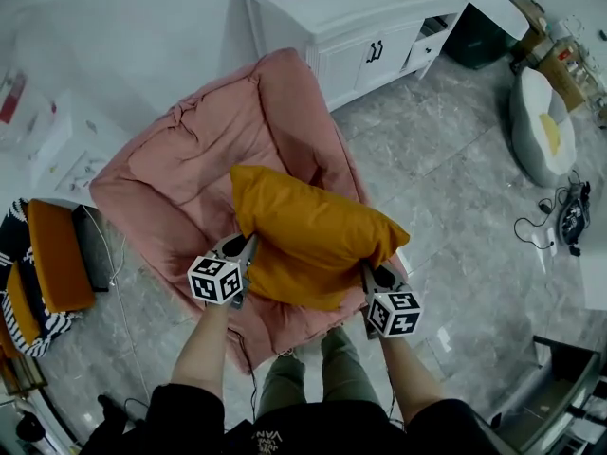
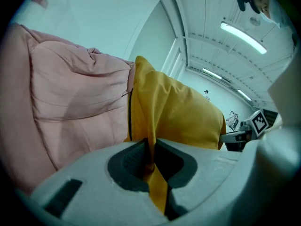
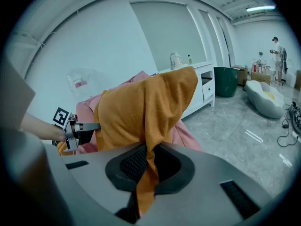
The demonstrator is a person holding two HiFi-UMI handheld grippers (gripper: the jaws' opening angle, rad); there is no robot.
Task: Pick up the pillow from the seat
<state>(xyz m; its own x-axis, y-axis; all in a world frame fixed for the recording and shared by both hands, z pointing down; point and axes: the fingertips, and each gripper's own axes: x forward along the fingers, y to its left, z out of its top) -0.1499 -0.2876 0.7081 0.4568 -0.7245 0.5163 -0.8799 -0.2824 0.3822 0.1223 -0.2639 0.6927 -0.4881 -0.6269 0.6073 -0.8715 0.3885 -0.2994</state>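
An orange pillow (image 1: 308, 235) hangs above the pink padded seat (image 1: 190, 159), held at its two near corners. My left gripper (image 1: 248, 251) is shut on the pillow's left corner; in the left gripper view the orange pillow (image 2: 174, 112) has its fabric pinched between the jaws, with the pink seat (image 2: 70, 102) behind it. My right gripper (image 1: 365, 275) is shut on the right corner; in the right gripper view the pillow (image 3: 146, 107) drapes up from the closed jaws and the left gripper (image 3: 96, 126) shows beyond it. The pillow hides the seat's middle.
A white cabinet (image 1: 360, 17) stands just behind the seat. A white pouf (image 1: 541, 121) and cables (image 1: 550, 221) lie on the grey tiled floor to the right. A striped orange cushion (image 1: 38, 263) sits at the left. A person (image 3: 277, 51) stands far off.
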